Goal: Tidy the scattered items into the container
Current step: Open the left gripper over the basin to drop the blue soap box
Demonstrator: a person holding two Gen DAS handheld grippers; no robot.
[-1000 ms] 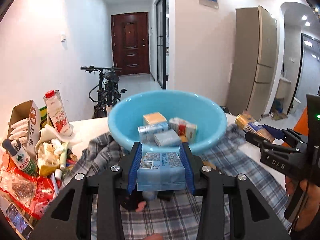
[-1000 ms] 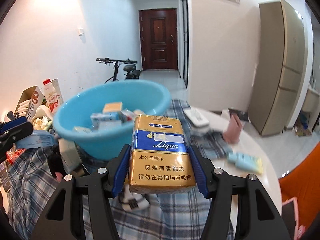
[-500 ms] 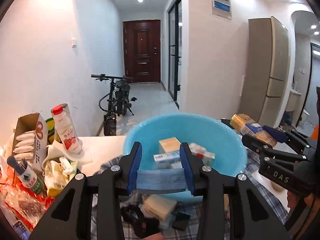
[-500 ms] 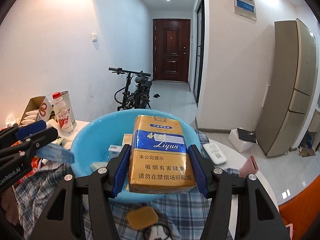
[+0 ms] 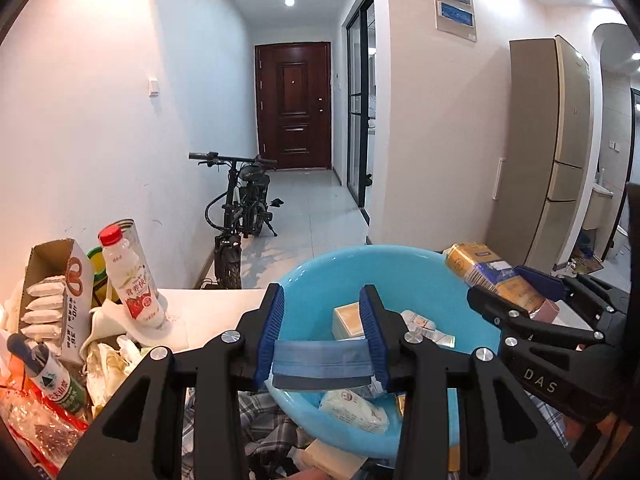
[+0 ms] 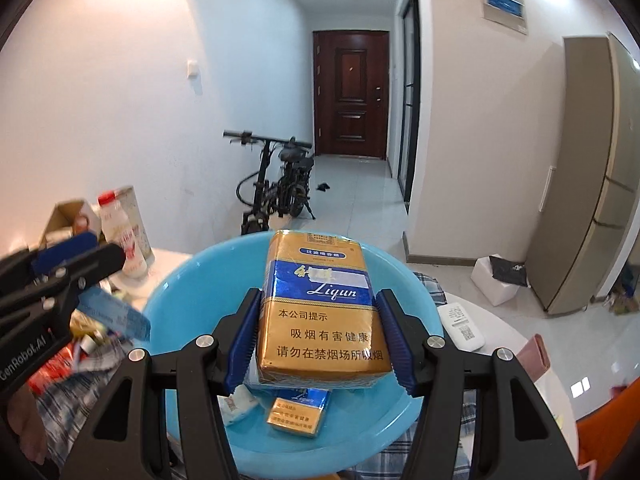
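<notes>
A light blue basin [image 5: 352, 264] [image 6: 188, 292] stands on a plaid cloth and holds several small packs. My left gripper [image 5: 322, 322] is shut on a blue tissue pack [image 5: 320, 364], held over the basin's near left rim. My right gripper [image 6: 318, 336] is shut on a gold and blue cigarette pack [image 6: 320, 308], held above the basin's inside. A second gold pack [image 6: 298, 414] lies in the basin below it. In the left wrist view the right gripper [image 5: 516, 280] and its pack [image 5: 480, 268] show over the basin's right rim.
A milk bottle [image 5: 130, 276], a snack box [image 5: 52, 292], a water bottle [image 5: 48, 380] and wrappers crowd the table's left side. A white remote [image 6: 460, 326] and a pink item [image 6: 534, 360] lie to the basin's right. A bicycle [image 5: 240, 208] stands in the hallway.
Both grippers rose and moved forward with their packs, from in front of the basin to over it. The left one now hangs over the near rim, the right over the inside.
</notes>
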